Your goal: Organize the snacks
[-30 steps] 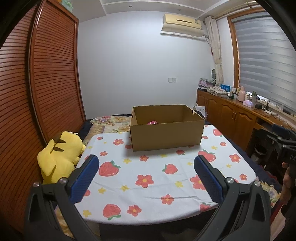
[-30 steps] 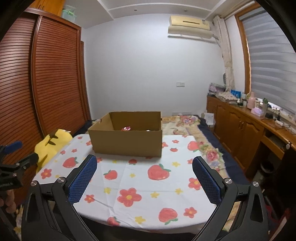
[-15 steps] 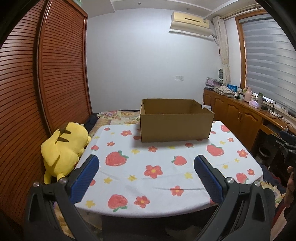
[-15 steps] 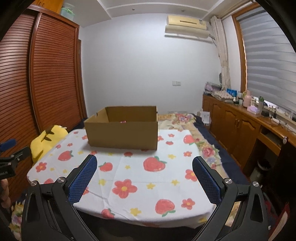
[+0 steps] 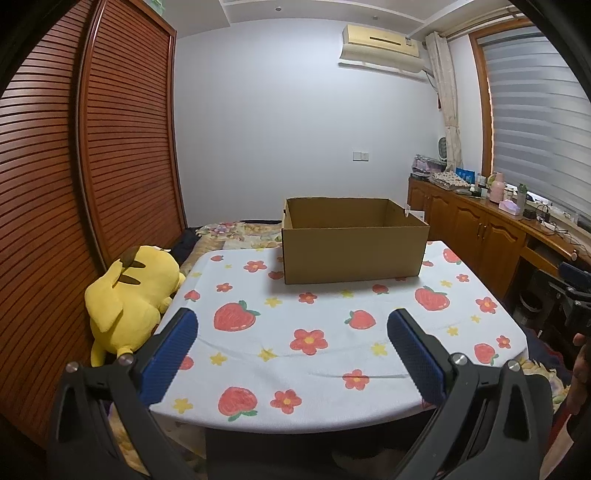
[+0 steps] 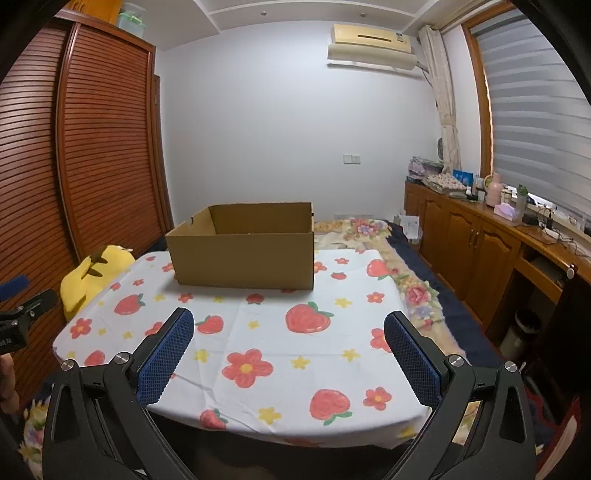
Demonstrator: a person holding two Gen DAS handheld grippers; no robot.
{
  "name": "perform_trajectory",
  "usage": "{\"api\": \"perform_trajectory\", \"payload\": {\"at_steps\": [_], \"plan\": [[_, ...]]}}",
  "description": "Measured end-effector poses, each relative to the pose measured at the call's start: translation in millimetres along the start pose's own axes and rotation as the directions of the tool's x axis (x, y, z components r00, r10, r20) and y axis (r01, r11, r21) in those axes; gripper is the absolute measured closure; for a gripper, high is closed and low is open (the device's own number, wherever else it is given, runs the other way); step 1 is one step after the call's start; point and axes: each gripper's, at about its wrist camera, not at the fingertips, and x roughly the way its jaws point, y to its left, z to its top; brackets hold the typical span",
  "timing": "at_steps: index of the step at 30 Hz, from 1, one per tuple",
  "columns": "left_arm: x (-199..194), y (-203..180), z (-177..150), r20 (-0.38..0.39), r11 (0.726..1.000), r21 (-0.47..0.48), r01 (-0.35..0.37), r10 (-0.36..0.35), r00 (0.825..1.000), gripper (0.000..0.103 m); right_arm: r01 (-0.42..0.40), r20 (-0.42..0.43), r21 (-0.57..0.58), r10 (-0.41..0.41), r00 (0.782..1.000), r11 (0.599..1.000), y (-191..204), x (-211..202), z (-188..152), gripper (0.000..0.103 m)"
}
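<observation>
A bedroom with a white back wall, a slatted wooden wardrobe along one side and a low wooden cabinet under a blinded window on the other. In the middle stands a table under a white cloth printed with strawberries and flowers. An open cardboard box sits at the table's far edge; from these low angles only its inner walls show, so what lies inside cannot be told, and no snacks show on the cloth.

The left gripper hangs before the table's near edge with its blue-padded fingers spread wide and nothing between them. The right gripper is likewise held before the near edge, claws wide apart and empty.

The left wrist view shows a yellow plush toy whole, lying off the table's left edge against the wardrobe; the right wrist view catches only its top. The right wrist view alone shows the flowered bedding along the table's right edge and a clear storage bin on top of the wardrobe. Each view catches the other gripper at its margin, with part of a hand below it. An air conditioner hangs high on the back wall. The cabinet top is crowded with bottles and small boxes.
</observation>
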Motion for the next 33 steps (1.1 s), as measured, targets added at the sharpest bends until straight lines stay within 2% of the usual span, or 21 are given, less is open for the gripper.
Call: {"api": "perform_trajectory", "payload": {"at_steps": [33], "plan": [[-6.6, -3.8, 1.5, 0.012, 1.0, 0.003, 0.001, -0.001, 1.0, 0.0, -0.004, 0.001, -0.001, 0.004, 1.0, 1.0, 4.9, -1.1, -1.8, 0.0]]}}
